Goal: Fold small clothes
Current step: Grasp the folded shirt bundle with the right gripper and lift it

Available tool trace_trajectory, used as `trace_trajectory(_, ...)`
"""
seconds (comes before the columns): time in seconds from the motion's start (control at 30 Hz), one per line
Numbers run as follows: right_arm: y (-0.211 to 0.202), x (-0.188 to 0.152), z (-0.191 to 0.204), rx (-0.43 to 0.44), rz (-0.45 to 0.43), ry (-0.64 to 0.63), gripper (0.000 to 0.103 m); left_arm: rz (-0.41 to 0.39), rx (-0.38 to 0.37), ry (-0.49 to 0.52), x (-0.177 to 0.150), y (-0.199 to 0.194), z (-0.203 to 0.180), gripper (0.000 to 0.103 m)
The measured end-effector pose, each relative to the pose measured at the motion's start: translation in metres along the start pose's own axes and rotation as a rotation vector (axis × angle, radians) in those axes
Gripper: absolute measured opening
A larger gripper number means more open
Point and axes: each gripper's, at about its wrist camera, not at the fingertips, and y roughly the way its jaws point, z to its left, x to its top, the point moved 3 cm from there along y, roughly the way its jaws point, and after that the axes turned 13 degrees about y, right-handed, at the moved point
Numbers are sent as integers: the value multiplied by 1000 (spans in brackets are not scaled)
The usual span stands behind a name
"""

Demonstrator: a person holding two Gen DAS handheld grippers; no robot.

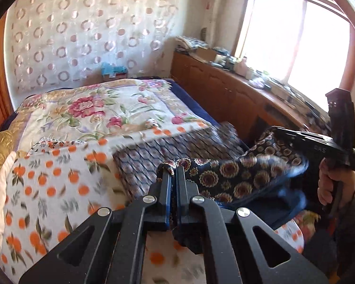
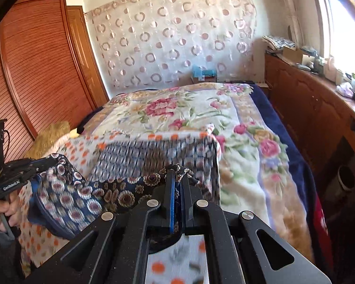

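Observation:
A small dark blue garment with round flower medallions (image 1: 236,177) hangs stretched between my two grippers above the bed. My left gripper (image 1: 174,168) is shut on one corner of it. My right gripper (image 2: 177,175) is shut on the other corner; it also shows at the right of the left wrist view (image 1: 303,146). In the right wrist view the garment (image 2: 78,196) runs left to the left gripper (image 2: 21,172). A folded blue-and-white checked cloth (image 1: 168,151) lies on the bed just beyond, also in the right wrist view (image 2: 168,156).
The bed carries a white sheet with orange fruit print (image 1: 49,184) and a floral blanket (image 2: 189,111). A gold cushion (image 1: 0,151) lies at the left. A wooden cabinet with clutter (image 1: 236,90) runs along the right under the window. A wooden wardrobe (image 2: 40,66) stands left.

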Motion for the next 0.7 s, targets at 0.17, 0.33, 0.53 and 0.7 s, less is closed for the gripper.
trace_trajectory(0.17,60,27,3,-21,42,7,3,52,40,-50,13,54,39,4)
trace_trajectory(0.33,115,41,-2,-46,84,19,3,87,56,-56,12,87,59,4)
trace_trajectory(0.53,138,53,2,-56,39,42,8,45,118,-8,15,84,72,68)
trace_trajectory(0.7,130,47,15,-147,-37,-53,43,37,100,-13,9,71,81,73)
